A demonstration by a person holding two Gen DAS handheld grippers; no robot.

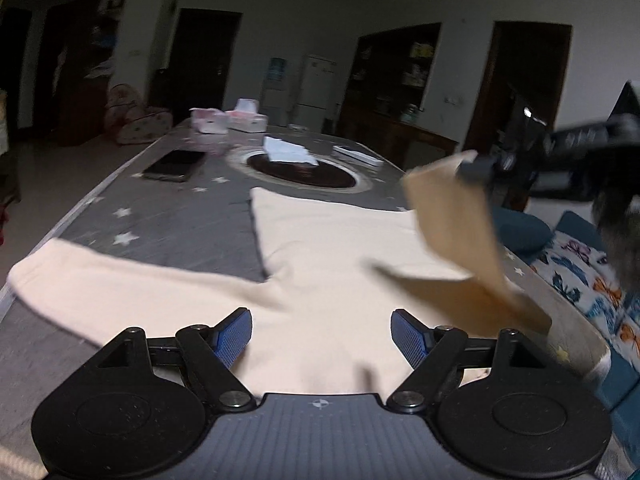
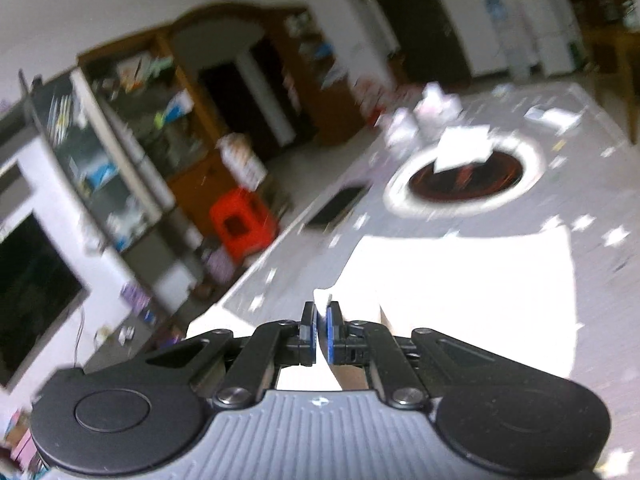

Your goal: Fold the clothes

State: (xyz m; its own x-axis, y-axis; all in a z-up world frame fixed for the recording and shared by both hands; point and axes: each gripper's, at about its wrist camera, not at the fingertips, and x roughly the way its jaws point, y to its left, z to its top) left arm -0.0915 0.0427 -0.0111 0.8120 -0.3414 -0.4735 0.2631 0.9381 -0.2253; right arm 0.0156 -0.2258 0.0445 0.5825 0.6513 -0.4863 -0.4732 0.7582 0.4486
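Note:
A cream long-sleeved top (image 1: 328, 264) lies spread on the grey star-patterned table (image 1: 168, 220). One sleeve (image 1: 100, 284) stretches out flat to the left. My left gripper (image 1: 321, 336) hovers open over the top's near part, nothing between its blue pads. The other sleeve (image 1: 456, 216) is lifted off the table at the right, with my right gripper (image 1: 476, 166) shut on its end. In the right wrist view the right gripper (image 2: 320, 334) has its fingers pressed on a thin edge of the cream top (image 2: 460, 276), which looks washed out white.
A dark phone (image 1: 174, 165) lies at the table's left. A round dark inset (image 1: 302, 174) with white paper on it sits mid-table, tissue packs (image 1: 228, 120) beyond. A patterned sofa (image 1: 588, 280) runs along the right edge. A red stool (image 2: 242, 226) stands on the floor.

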